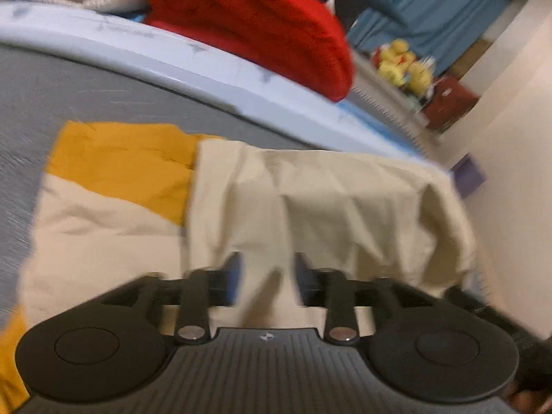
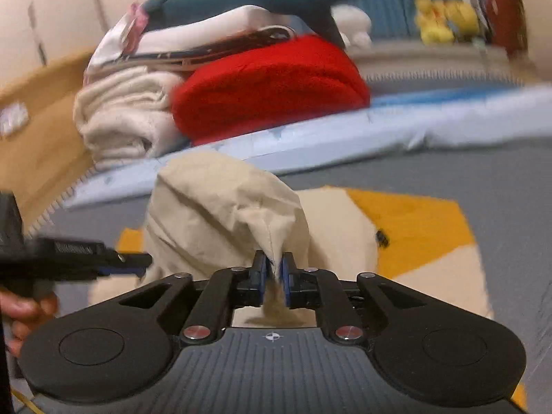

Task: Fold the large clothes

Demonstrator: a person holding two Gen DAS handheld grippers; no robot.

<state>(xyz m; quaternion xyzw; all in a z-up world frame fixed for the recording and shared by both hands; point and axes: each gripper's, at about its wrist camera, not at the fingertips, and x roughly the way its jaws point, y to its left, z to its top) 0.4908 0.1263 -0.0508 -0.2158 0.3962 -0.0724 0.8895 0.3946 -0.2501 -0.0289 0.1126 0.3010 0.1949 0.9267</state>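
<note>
The cream and mustard garment [image 2: 220, 214] is lying on the grey bed cover [image 2: 500, 179], with its cream part bunching up just ahead of both of your grippers. Your right gripper [image 2: 273, 269] is pinching a cream fold between its nearly closed pads, while your left gripper [image 1: 265, 276] is standing released, a ridge of the same cloth rising between its parted fingers without either pad pressing it. Beyond the garment, a red blanket [image 1: 262, 24] and a pale folded blanket [image 2: 120, 117] are resting on the light blue sheet [image 1: 138, 45].

Cream-and-mustard garment [image 2: 220, 207] on grey bed cover, one cream part bunched upward.
</note>
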